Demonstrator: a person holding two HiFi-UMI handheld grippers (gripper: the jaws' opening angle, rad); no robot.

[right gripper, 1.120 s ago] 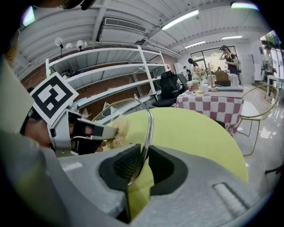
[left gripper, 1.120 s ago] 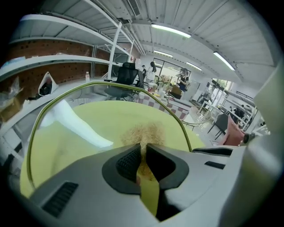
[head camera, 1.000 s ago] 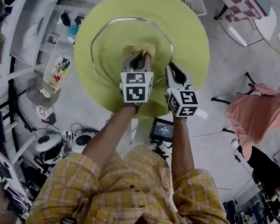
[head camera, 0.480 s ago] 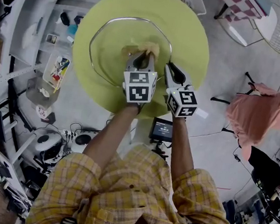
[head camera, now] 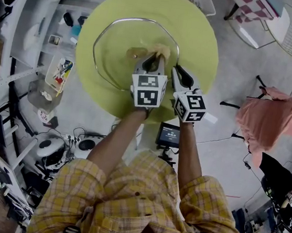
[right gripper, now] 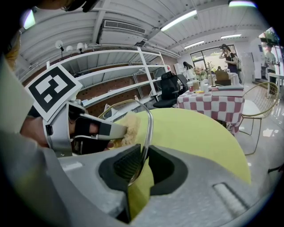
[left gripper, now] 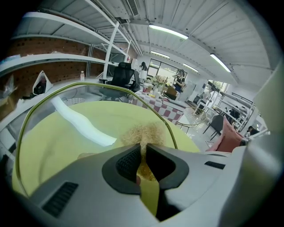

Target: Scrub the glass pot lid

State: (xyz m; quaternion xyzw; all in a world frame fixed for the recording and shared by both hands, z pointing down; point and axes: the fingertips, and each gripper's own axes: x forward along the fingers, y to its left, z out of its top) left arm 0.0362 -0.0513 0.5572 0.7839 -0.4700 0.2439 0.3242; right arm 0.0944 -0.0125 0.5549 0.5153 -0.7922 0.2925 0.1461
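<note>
Left gripper [head camera: 151,61] has slid a little to the right since a second ago, carrying the tan fibrous scrubber [head camera: 159,50] along the far part of the glass pot lid [head camera: 117,52]. Jaws narrow, pinched on the scrubber [left gripper: 144,133]; the tuft sticks out past the tips and presses on the glass. Right gripper [head camera: 177,69] sits just beside the left one, jaws nearly closed on the lid's metal rim [right gripper: 150,128], which runs up between the pads. Lid is held over the round yellow-green table [head camera: 198,35], tilted, near edge in the right jaws.
</note>
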